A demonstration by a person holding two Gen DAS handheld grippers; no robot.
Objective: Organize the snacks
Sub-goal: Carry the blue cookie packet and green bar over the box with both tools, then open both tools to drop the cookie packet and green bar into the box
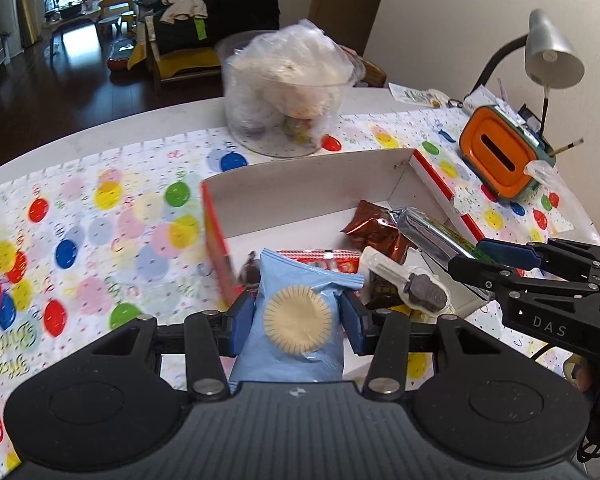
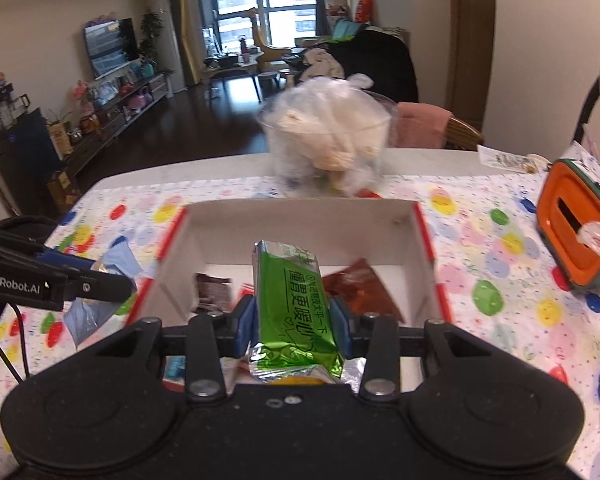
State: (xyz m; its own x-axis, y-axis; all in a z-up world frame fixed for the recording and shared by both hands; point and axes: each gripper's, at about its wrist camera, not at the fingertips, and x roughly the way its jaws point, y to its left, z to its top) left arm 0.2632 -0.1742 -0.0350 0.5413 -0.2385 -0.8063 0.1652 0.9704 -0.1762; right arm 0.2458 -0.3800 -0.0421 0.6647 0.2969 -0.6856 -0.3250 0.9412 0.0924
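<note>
My left gripper (image 1: 296, 320) is shut on a light blue biscuit packet (image 1: 296, 304) and holds it at the near left corner of the red-and-white box (image 1: 308, 184). My right gripper (image 2: 292, 320) is shut on a green foil snack bar (image 2: 292, 300), held over the near part of the box (image 2: 300, 216). That bar also shows in the left wrist view (image 1: 432, 232). In the box lie a brown packet (image 1: 374, 224), a red checked packet (image 1: 328, 258) and a clear-wrapped dark biscuit (image 1: 420, 292). The blue packet shows at left in the right wrist view (image 2: 100, 280).
A clear plastic tub (image 1: 284, 96) with bagged snacks stands behind the box. An orange tissue holder (image 1: 500, 152) and a desk lamp (image 1: 552, 52) stand at the right. A balloon-print cloth (image 1: 100, 220) covers the white table. The room's floor drops away behind.
</note>
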